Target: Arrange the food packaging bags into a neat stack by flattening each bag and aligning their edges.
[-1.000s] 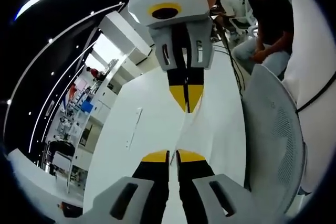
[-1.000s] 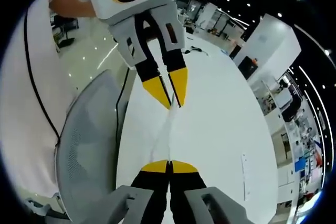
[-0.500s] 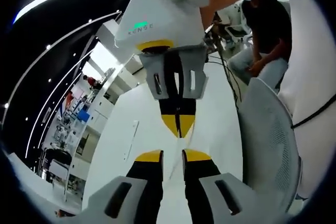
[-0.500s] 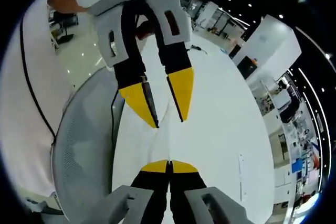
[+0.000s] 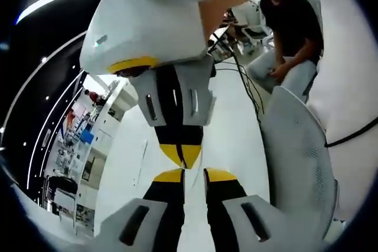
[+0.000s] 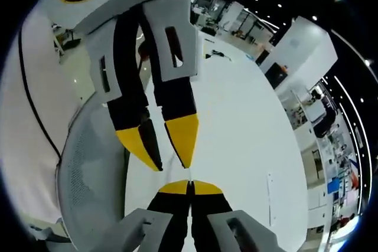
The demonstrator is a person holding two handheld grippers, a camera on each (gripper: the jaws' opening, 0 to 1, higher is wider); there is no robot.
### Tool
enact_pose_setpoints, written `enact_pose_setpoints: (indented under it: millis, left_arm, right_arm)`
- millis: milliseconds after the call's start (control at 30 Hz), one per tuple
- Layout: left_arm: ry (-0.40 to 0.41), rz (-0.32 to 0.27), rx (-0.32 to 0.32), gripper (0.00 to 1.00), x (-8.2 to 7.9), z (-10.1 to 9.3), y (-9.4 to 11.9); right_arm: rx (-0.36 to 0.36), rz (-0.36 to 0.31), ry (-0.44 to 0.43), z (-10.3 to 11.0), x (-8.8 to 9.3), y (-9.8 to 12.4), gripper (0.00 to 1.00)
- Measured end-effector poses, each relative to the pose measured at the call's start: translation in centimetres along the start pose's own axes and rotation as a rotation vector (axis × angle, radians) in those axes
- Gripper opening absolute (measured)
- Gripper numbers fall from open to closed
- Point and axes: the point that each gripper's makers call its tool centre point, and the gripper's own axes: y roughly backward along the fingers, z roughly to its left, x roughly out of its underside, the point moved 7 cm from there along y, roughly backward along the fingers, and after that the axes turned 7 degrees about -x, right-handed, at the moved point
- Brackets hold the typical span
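A: Nearest in the right gripper view, the right claw (image 6: 189, 186) has its yellow tips pressed together on a thin white bag (image 6: 189, 176), edge-on and hard to make out.

B: And the left claw (image 5: 194, 174)?

A: Spread a little in its own view, nothing between the tips that I can see. The two claws meet nose to nose over the white counter (image 5: 236, 140). Beyond, a mesh chair (image 5: 298, 151), then a seated person (image 5: 295, 28).

B: So where is the bag, exactly?

A: Pinched by the right claw, above the counter; how far it hangs I cannot tell. No stack is in view.

B: The step looks like passing or tensioning the bag between the claws.

A: I'd say so. Best done by closing the left on the free edge squarely, then drawing the claws apart level, so the bag flattens without twisting or slipping out.
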Motion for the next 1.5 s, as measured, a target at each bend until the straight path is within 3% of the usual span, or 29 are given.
enact_pose_setpoints:
  millis: [433, 733, 1067, 1500]
  left_arm:
    - [-0.039, 0.036, 0.029, 0.08, 0.1, -0.5, -0.8]
    - [-0.036, 0.08, 0.051, 0.0, 0.6, -0.7, -1.1]
    - [-0.024, 0.087, 0.082, 0.0, 0.7, -1.3, -1.0]
    - [0.071, 0.085, 0.146, 0.0, 0.5, -2.3, -0.5]
  right_arm:
    - [0.004, 0.001, -0.009, -0.1, -0.4, -0.2, 0.0]
    - [0.004, 0.002, -0.008, 0.0, -0.6, -0.1, 0.0]
    - [0.011, 0.001, -0.016, -0.1, -0.5, -0.2, 0.0]
    - [0.033, 0.005, -0.029, -0.3, -0.3, -0.2, 0.0]
